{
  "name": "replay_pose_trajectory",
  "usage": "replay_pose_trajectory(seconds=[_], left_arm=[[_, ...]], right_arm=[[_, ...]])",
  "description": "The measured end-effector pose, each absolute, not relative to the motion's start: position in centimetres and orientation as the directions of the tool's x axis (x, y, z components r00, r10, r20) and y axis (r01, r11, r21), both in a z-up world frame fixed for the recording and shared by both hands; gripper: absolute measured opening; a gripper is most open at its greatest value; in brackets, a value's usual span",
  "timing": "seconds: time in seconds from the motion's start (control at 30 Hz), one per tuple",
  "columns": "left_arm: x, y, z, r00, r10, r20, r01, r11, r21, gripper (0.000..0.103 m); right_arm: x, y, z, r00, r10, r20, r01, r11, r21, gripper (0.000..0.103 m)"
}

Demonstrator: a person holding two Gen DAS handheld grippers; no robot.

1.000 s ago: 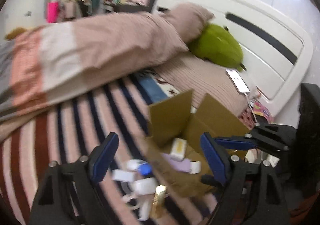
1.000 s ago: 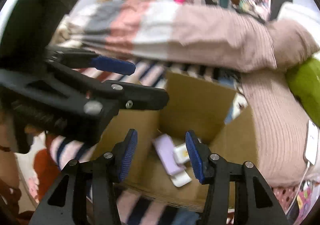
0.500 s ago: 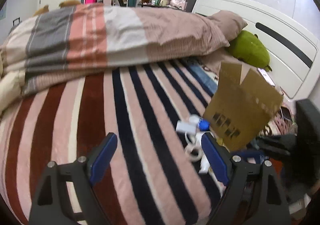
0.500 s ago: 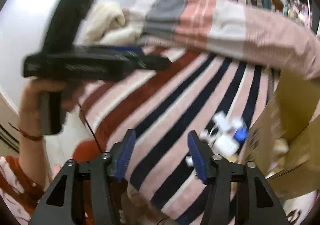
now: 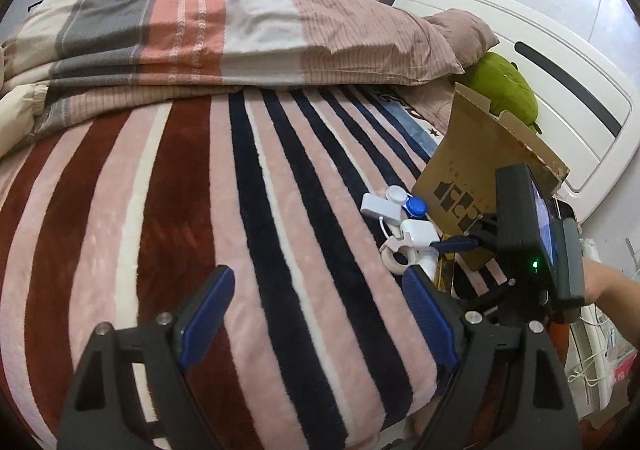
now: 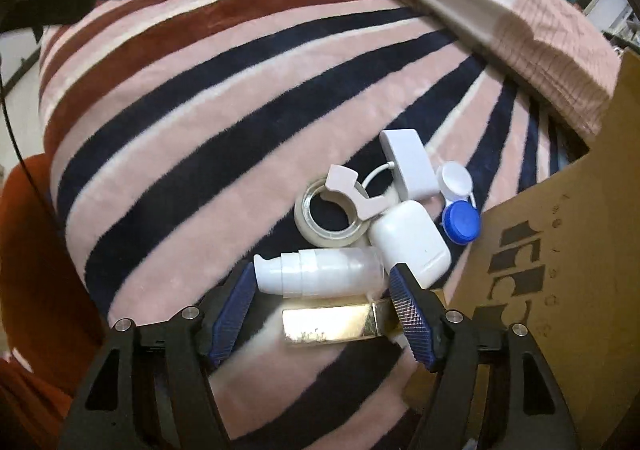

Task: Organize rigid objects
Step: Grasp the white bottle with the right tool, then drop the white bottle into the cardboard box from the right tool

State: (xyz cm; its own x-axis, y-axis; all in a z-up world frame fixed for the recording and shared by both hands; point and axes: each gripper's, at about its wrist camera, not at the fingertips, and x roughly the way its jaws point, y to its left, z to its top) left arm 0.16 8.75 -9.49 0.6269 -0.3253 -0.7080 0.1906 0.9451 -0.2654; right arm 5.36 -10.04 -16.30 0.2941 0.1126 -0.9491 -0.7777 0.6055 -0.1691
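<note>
The right tongs stand apart, clamped on nothing, a gold box lying between their tips and a white pump bottle just past them; beyond that sit a tape roll, a white case, a white adapter and a blue-and-white lens case, with the cardboard box to the right. The left tongs also stand apart over bare striped blanket; the same cluster lies ahead to their right.

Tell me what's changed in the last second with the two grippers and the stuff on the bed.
The right gripper swung away from over the cardboard box and came down, open, around the white pump bottle. The left gripper pulled back over the striped blanket, also open. Nothing was grasped; the pile beside the box stayed put.
</note>
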Motion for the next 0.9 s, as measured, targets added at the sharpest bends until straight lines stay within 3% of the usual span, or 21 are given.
replay_pose_trajectory(seconds=[0.03, 0.17, 0.4, 0.47, 0.53, 0.7, 0.9], left_arm=[[0.2, 8.8, -9.5, 0.626, -0.327, -0.708, 0.19, 0.944, -0.268, 0.084], [0.4, 8.6, -9.3, 0.613, -0.351, -0.708, 0.207, 0.936, -0.285, 0.084], [1.8, 6.4, -7.8, 0.55, -0.484, -0.681, 0.312, 0.875, -0.37, 0.083], [2.3, 5.6, -6.7, 0.54, -0.514, -0.667, 0.348, 0.857, -0.379, 0.076], [2.8, 4.6, -5.5, 0.531, -0.529, -0.661, 0.377, 0.847, -0.375, 0.058], [3.9, 1.8, -2.0, 0.518, -0.57, -0.637, 0.463, 0.814, -0.351, 0.025], [6.6, -4.1, 1.2, 0.5, -0.569, -0.652, 0.537, 0.795, -0.281, 0.022]], right_arm=[[5.5, -10.1, -16.2, 0.28, 0.118, -0.953, -0.78, 0.607, -0.154, 0.059], [5.3, -9.8, -15.5, 0.275, 0.13, -0.953, -0.787, 0.599, -0.146, 0.059], [2.7, -7.2, -9.7, 0.285, 0.343, -0.895, -0.831, 0.554, -0.052, 0.059], [1.8, -6.4, -7.5, 0.35, 0.421, -0.837, -0.839, 0.538, -0.08, 0.059], [1.0, -6.0, -5.8, 0.38, 0.456, -0.805, -0.844, 0.527, -0.1, 0.059], [0.7, -7.0, -1.7, 0.472, 0.509, -0.72, -0.824, 0.546, -0.154, 0.059], [3.2, -11.0, 0.9, 0.543, 0.503, -0.672, -0.775, 0.608, -0.171, 0.059]])
